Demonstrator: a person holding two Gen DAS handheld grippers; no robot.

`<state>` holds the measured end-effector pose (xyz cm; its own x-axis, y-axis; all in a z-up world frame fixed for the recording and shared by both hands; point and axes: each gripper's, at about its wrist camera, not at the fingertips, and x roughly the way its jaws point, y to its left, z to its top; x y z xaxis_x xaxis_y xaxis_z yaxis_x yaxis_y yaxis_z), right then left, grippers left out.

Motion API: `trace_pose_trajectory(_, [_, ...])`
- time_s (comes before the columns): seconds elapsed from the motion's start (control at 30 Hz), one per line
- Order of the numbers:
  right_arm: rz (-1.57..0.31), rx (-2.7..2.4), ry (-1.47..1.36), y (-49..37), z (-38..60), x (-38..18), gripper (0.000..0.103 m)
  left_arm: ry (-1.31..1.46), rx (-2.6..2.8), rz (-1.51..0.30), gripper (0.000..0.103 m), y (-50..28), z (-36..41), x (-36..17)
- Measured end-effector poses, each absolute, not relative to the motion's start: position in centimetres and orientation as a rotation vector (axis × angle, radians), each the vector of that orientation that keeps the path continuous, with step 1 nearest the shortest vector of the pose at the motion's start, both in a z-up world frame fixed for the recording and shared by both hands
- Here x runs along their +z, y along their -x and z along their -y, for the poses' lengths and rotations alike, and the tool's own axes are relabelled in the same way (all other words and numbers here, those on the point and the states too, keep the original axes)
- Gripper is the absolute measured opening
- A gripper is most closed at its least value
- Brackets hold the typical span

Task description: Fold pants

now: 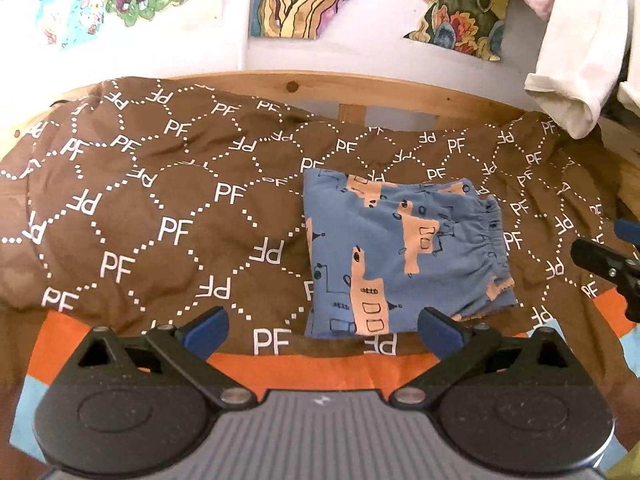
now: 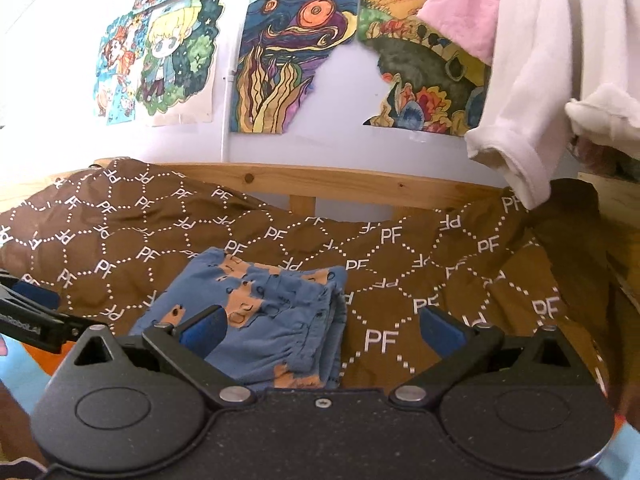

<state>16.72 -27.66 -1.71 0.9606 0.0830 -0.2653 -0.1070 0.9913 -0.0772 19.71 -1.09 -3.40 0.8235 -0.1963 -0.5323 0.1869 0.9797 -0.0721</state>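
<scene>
The blue pants [image 1: 400, 256] with an orange print lie folded into a compact rectangle on the brown blanket [image 1: 160, 200], elastic waistband at the right. My left gripper [image 1: 323, 332] hovers just in front of the pants' near edge, open, nothing between its blue pads. In the right wrist view the folded pants [image 2: 260, 312] lie ahead and slightly left, with my right gripper [image 2: 323, 332] open and empty above their near end. The other gripper shows as a black finger at the right edge [image 1: 608, 264] and at the left edge [image 2: 36, 320].
The brown blanket [image 2: 440, 272] with white "PF" lettering covers a bed with a wooden frame [image 2: 320, 184]. White and pink garments [image 2: 532, 72] hang at the upper right. Colourful drawings [image 2: 288, 60] are on the wall behind. An orange and light-blue cover [image 1: 320, 368] lies at the near edge.
</scene>
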Motion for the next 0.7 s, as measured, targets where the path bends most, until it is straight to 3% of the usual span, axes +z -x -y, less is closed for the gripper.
trace_pose_trajectory(0.7, [-0.291, 0.02, -0.006, -8.6, 26.3, -3.4, 0.102, -0.05, -0.139, -0.482, 0.103, -12.0, 0.5, -5.1])
